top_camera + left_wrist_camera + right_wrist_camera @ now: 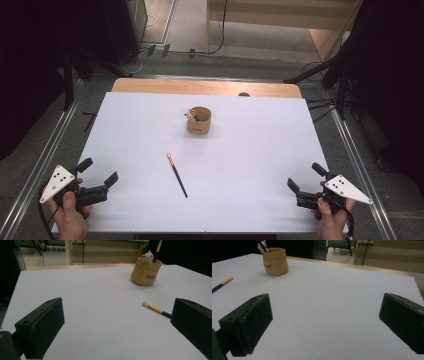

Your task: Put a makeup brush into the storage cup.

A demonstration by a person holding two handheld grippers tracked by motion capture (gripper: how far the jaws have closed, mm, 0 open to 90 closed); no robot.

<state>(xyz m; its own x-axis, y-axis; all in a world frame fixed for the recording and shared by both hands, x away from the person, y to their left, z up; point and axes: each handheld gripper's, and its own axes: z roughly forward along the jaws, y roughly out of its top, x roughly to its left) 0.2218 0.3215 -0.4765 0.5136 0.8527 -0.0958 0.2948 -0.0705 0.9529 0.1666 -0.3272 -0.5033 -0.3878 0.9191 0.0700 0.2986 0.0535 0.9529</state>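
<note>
A tan pouch-shaped holder (199, 120) with a small bear figure stands upright on the white table (250, 165), a dark stick poking out of it. The holder (146, 271) sits far ahead in the left gripper view, and the holder (275, 261) sits at upper left in the right gripper view. A thin brush (177, 174) with a gold band and pale tip lies flat in front of it; the brush (155, 309) is partly behind a jaw. My left gripper (99, 172) is open at the front left corner. My right gripper (306, 177) is open at the front right, holding nothing.
The table's wooden far edge (205, 87) shows beyond the white sheet. Metal rails run along both sides on the grey floor, with dark stands and cables behind the table. Wide bare sheet lies between the grippers and the holder.
</note>
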